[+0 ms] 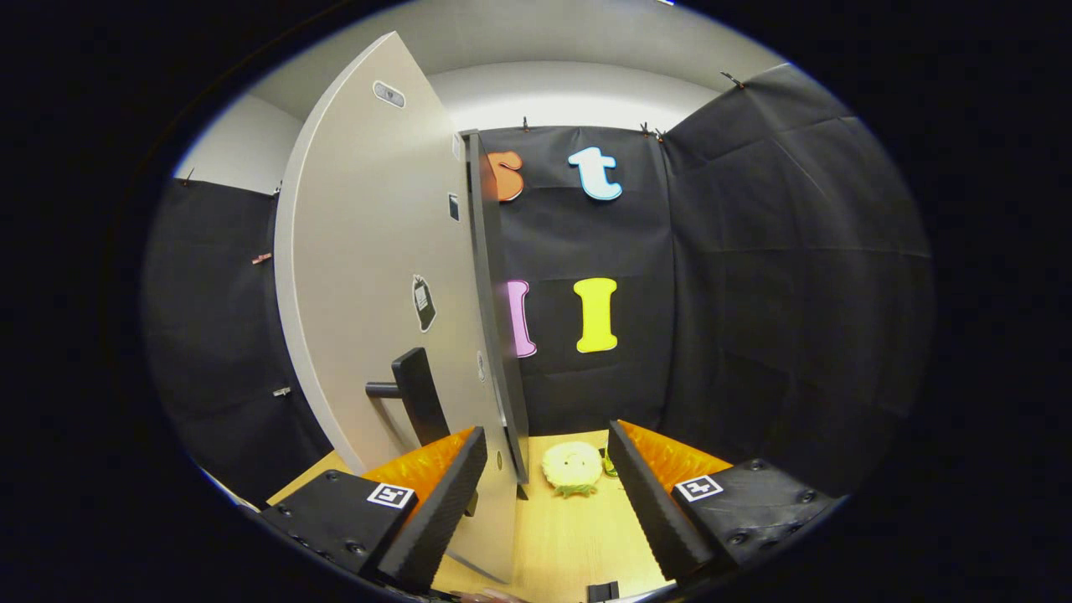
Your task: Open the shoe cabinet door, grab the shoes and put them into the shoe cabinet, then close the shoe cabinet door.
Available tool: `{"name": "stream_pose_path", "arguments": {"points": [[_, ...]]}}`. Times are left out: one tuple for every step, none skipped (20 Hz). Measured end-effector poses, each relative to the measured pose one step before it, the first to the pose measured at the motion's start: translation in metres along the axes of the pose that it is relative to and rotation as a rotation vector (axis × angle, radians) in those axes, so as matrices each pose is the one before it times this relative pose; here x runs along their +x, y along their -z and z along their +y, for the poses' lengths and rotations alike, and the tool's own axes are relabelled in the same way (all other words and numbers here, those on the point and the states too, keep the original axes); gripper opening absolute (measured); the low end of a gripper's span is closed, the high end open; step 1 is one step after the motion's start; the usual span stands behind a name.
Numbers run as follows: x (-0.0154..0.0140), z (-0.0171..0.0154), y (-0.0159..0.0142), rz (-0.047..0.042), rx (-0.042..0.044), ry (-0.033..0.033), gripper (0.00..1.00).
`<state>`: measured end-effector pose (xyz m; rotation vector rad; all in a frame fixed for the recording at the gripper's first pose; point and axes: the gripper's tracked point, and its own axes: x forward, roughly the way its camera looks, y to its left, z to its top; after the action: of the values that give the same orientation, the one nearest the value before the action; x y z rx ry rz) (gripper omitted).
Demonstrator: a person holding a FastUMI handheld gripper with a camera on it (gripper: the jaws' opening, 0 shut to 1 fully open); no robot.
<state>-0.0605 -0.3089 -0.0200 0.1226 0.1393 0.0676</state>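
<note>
Wooden tabletop (578,544), shoe (573,467) — claw (548,502) open

Light wood table (578,536) w/ a pale fluffy slipper (572,467) on it at 12 o'clock, just ahead of the wide-apart fingers of the tool (548,502).

Tongs (544,502) — fingers wide apart, empty

pale grey cabinet door (368,276), black handle (416,394), yellow shoe (573,467), light wood floor (578,544)
</note>
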Motion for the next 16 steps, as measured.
{"name": "stream_pose_path", "arguments": {"points": [[-0.00169,0.01056,0.00111,0.00219,-0.00865,-0.00432,0.97],[-0.00035,0.00948,0.00162,0.00211,-0.00522,-0.00269,0.97],[0.00017,0.00998,0.00092,0.00096,-0.0021,-0.00223,0.97],[0.00006,0.01107,0.00096,-0.00002,-0.00057,-0.00253,0.97],[0.00009,0.01113,0.00089,0.00088,0.00091,-0.00161,0.97],[0.00085,0.01051,0.00111,0.00059,0.0029,-0.00079,0.97],[0.00129,0.01029,0.00129,0.0006,0.0032,0.00121,0.97],[0.00129,0.01123,0.00112,-0.00216,0.00279,0.00239,0.97],[0.00111,0.00898,0.00071,-0.00051,0.00215,0.00253,0.97],[0.00216,0.01023,0.00118,-0.0012,0.00213,0.00071,0.97],[0.0025,0.01094,0.0012,0.00009,-0.00021,-0.00158,0.97],[0.0029,0.01076,0.00125,0.00056,-0.00022,-0.00235,0.97],[0.00226,0.01071,0.00073,-0.00112,0.00035,-0.00353,0.97],[0.00373,0.01065,0.00018,-0.00302,0.00038,-0.00387,0.97],[0.00295,0.01051,0.00098,-0.00075,0.00123,-0.0038,0.97],[0.00352,0.00996,0.00065,-0.00202,0.00175,-0.00572,0.97]]}}
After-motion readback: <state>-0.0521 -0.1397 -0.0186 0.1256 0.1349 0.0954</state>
